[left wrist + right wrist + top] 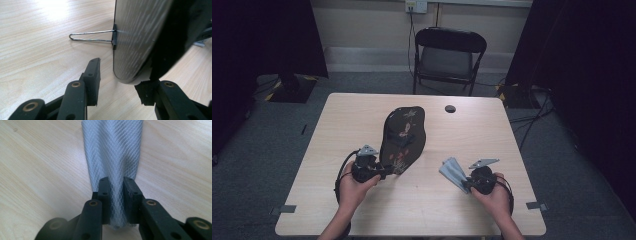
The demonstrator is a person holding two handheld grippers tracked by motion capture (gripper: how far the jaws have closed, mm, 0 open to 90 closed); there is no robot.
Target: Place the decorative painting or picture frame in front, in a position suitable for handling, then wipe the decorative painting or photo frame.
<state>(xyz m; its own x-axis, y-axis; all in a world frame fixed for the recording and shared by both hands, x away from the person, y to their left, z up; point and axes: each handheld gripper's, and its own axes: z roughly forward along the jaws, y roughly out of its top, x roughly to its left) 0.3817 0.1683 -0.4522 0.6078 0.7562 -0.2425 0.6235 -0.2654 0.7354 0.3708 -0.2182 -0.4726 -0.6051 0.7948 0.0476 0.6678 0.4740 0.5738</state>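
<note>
Here, the dark floral fan (403, 136) stood on edge at mid-table, long axis running from the left gripper (384, 171) away toward the folding chair (449, 57); that gripper's jaws stood apart about its near end. The right gripper (117, 187) was clamped on a pale mesh cloth (113, 150) pointing away-left. Light wood table (362, 120), grey carpet (272, 135).

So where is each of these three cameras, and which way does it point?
High view: above the person's side, looking forward and down on the table; forearms, hands and both grippers show.
Left gripper view: rides the left gripper, looking along its open jaws at the dark flowered bag, whose edge lies between them.
Right gripper view: rides the right gripper, jaws shut on the grey mesh cloth.
Shared: bag and cloth also show from above.
</note>
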